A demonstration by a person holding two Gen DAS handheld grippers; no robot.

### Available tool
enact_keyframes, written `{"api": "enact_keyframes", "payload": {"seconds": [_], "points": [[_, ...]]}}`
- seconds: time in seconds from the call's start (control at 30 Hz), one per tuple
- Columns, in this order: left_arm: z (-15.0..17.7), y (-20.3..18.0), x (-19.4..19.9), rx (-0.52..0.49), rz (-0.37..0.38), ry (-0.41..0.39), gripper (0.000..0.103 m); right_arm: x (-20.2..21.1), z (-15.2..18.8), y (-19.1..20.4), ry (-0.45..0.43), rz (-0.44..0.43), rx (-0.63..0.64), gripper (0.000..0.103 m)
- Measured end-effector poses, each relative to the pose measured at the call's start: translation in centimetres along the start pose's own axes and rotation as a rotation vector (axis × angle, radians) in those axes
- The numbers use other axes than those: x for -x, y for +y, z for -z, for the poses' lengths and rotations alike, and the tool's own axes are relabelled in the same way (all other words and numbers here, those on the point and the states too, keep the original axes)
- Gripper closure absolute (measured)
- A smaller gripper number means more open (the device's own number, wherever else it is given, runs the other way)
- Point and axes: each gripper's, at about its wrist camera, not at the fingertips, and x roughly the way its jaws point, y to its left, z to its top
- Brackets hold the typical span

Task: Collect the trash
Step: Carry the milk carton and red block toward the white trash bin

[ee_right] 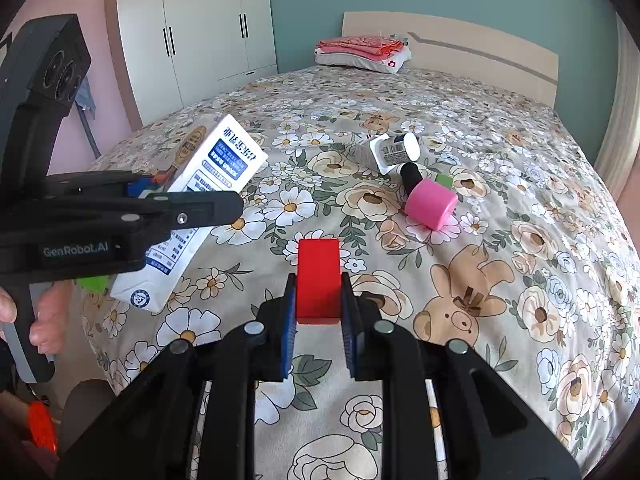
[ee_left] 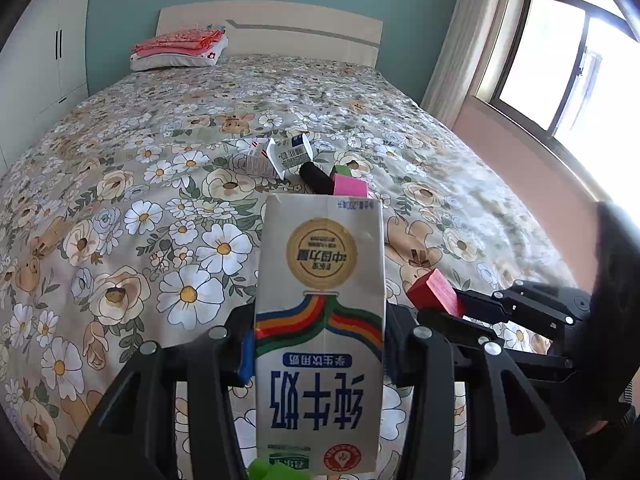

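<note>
Red block was clamped between the right gripper's blue pads, lifted clear of the floral bedspread. The left gripper was closed on a white milk carton and held it up over the near edge of the bed too. So two pieces were picked up at that point, but I couldn't see any bin or bag in either view, so nothing looked actually binned yet imo.

Further in, around the middle of the bed, there was still a small pile: a pink cylinder lying against a black cylinder, a bit of green block behind them, and a small white carton touching a crumpled wrapper. Folded pink bedding sat on a pillow by the headboard; that's probably not trash.
</note>
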Motion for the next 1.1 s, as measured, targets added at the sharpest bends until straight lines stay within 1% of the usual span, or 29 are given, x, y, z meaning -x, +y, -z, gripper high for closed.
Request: {"api": "enact_keyframes", "payload": {"seconds": [0.07,0.23,0.53,0.83,1.1], "points": [[0.5,0.1,0.0,0.016,0.010,0.025,0.054,0.9,0.5,0.5,-0.005,0.005,0.000,0.082],[1.2,-0.5,1.5,0.016,0.004,0.000,0.054,2.5,1.2,0.7,-0.009,0.008,-0.011,0.082],[1.1,-2.3,5.6,-0.029,-0.027,-0.071,0.054,5.9,1.3,1.2,-0.047,0.039,-0.012,0.082],[1.8,-4.5,11.3,-0.058,-0.059,-0.133,0.054,12.5,0.9,3.2,-0.115,0.068,0.014,0.082],[3.7,-6.1,16.9,-0.084,-0.079,-0.187,0.054,18.3,2.2,6.3,-0.160,0.110,0.064,0.082]]}}
